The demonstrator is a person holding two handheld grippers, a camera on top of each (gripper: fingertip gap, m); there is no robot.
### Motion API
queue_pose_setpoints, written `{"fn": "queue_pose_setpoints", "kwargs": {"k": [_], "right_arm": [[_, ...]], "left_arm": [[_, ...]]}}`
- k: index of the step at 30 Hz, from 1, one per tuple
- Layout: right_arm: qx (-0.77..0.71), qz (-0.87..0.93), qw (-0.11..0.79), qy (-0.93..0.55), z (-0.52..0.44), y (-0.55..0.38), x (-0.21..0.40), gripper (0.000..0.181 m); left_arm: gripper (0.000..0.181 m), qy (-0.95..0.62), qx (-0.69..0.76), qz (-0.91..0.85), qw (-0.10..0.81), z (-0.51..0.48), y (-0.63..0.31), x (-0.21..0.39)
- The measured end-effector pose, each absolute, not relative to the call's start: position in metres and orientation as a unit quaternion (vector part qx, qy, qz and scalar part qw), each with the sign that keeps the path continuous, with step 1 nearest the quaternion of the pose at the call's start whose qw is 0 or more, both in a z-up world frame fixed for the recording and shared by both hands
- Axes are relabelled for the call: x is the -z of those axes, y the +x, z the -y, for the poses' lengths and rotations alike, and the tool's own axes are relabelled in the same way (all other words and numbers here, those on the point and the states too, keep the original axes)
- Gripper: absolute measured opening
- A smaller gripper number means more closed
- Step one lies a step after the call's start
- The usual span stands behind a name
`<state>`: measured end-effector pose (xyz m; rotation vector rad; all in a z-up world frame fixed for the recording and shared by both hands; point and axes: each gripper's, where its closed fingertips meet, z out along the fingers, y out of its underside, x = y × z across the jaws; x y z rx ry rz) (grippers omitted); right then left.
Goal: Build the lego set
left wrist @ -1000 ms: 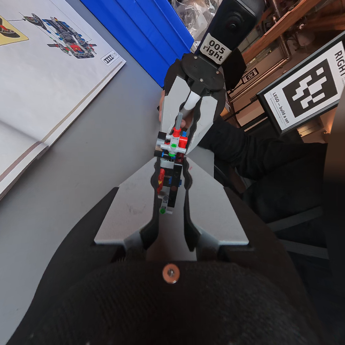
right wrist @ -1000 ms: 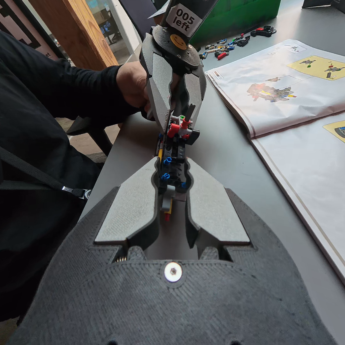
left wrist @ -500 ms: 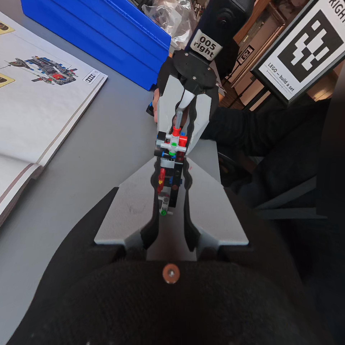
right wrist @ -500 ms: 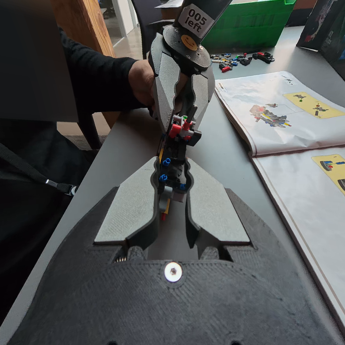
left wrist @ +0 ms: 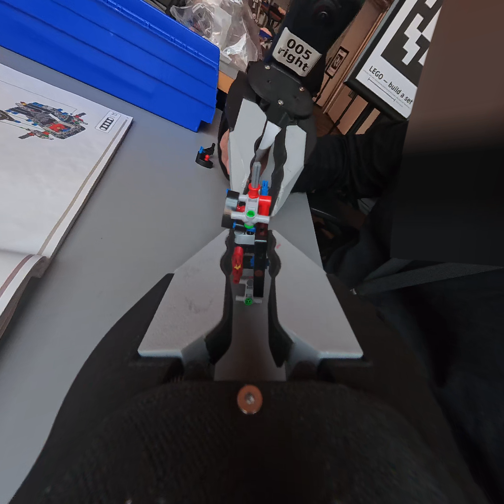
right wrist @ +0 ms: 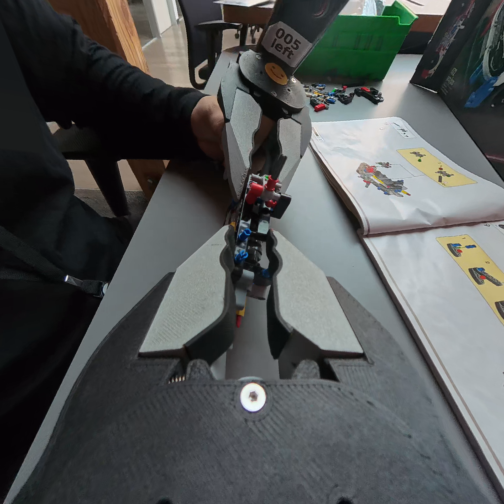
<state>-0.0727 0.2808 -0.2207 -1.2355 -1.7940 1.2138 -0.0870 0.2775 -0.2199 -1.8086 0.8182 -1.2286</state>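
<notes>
A small lego assembly [left wrist: 249, 218] of black, grey, red and blue parts, with a grey axle sticking out, is held in the air above the grey table [left wrist: 152, 218]. My left gripper [left wrist: 248, 236] is shut on one end of it. My right gripper [left wrist: 257, 196] faces it from the far side and grips the other end. In the right wrist view the assembly [right wrist: 255, 240] sits between my right gripper's [right wrist: 250, 231] fingers, with the left gripper [right wrist: 263, 182] beyond it and a hand behind.
An open instruction booklet [left wrist: 54, 169] lies on the table, also in the right wrist view [right wrist: 409, 177]. A blue bin [left wrist: 122, 54] and a small black piece [left wrist: 206, 158] are near it. A green bin [right wrist: 354, 46], loose pieces [right wrist: 341, 95] and a box [right wrist: 463, 54] stand far off. The grippers are tip to tip, or close to it.
Both grippers have swung together with the assembly still held between them. The booklet and bins have shifted in both views, and the small black piece has come into the left view.
</notes>
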Motion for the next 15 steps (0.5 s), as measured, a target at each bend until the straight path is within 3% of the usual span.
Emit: {"fn": "queue_pose_setpoints", "kwargs": {"k": [8,15], "right_arm": [[-0.431,0.702,0.346,-0.450,-0.278,-0.068,0.217,0.019],[-0.387,0.727,0.386,-0.417,-0.281,-0.066,0.225,0.019]], "left_arm": [[0.020,-0.701,0.447,-0.367,0.417,-0.273,-0.081,0.219],[0.020,-0.673,0.281,-0.460,0.506,-0.276,-0.080,0.218]]}}
